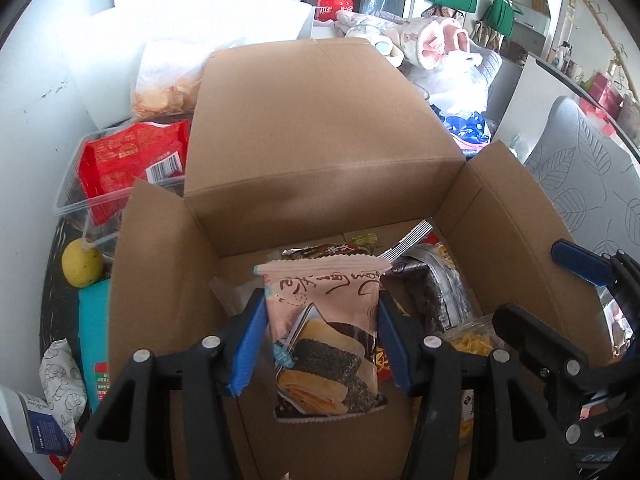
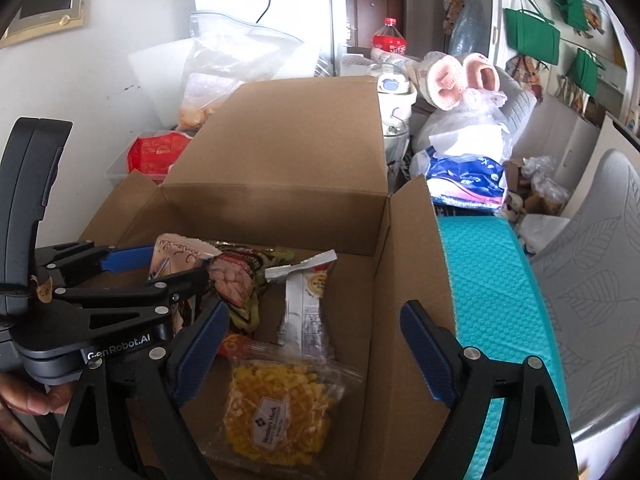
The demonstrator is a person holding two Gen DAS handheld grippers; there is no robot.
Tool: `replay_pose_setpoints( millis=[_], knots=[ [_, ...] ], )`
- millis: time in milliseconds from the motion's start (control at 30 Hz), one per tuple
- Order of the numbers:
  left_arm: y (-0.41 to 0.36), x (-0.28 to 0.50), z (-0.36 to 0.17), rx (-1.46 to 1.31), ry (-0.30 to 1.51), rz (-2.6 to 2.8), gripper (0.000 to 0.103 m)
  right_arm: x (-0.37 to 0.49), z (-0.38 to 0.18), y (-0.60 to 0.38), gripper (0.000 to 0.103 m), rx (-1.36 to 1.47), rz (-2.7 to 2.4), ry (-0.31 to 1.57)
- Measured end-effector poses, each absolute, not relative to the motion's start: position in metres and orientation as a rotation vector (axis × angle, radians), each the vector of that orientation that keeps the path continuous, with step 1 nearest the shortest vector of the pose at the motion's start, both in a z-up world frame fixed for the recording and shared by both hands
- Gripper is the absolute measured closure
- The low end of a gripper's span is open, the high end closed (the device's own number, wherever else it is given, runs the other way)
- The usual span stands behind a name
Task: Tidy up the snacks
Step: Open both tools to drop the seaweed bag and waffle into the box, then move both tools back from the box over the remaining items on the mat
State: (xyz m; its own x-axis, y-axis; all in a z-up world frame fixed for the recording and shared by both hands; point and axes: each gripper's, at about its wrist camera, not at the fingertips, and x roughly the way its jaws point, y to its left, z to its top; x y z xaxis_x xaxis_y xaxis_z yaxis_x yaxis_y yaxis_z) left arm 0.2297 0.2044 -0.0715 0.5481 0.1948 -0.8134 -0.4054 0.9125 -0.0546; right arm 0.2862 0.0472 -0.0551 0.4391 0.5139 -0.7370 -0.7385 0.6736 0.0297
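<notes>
My left gripper (image 1: 322,344) is shut on a pink seaweed-cracker packet (image 1: 324,336) and holds it over the open cardboard box (image 1: 320,128); it also shows in the right wrist view (image 2: 160,270) with the packet (image 2: 176,254). Inside the box lie a yellow corn-snack bag (image 2: 276,412), a white sachet (image 2: 304,300) and a dark nut packet (image 2: 240,276). My right gripper (image 2: 316,352) is open and empty, straddling the box's right wall, and its fingers (image 1: 576,264) show in the left wrist view.
A clear tub (image 1: 72,200) holds a red snack bag (image 1: 132,160). A bag of round crackers (image 1: 168,96), a lemon (image 1: 82,266), a teal padded mailer (image 2: 496,292), a cola bottle (image 2: 390,38) and plastic bags (image 2: 464,148) crowd around the box.
</notes>
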Motion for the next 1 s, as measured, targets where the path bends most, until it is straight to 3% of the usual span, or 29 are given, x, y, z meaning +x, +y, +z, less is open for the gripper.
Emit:
replay_pose_setpoints(
  millis=[1000],
  knots=[
    [0.11,0.186,0.006,-0.091,0.712,0.132,0.05,0.234,0.016,-0.044,0.015,-0.239,0.61,0.648]
  ],
)
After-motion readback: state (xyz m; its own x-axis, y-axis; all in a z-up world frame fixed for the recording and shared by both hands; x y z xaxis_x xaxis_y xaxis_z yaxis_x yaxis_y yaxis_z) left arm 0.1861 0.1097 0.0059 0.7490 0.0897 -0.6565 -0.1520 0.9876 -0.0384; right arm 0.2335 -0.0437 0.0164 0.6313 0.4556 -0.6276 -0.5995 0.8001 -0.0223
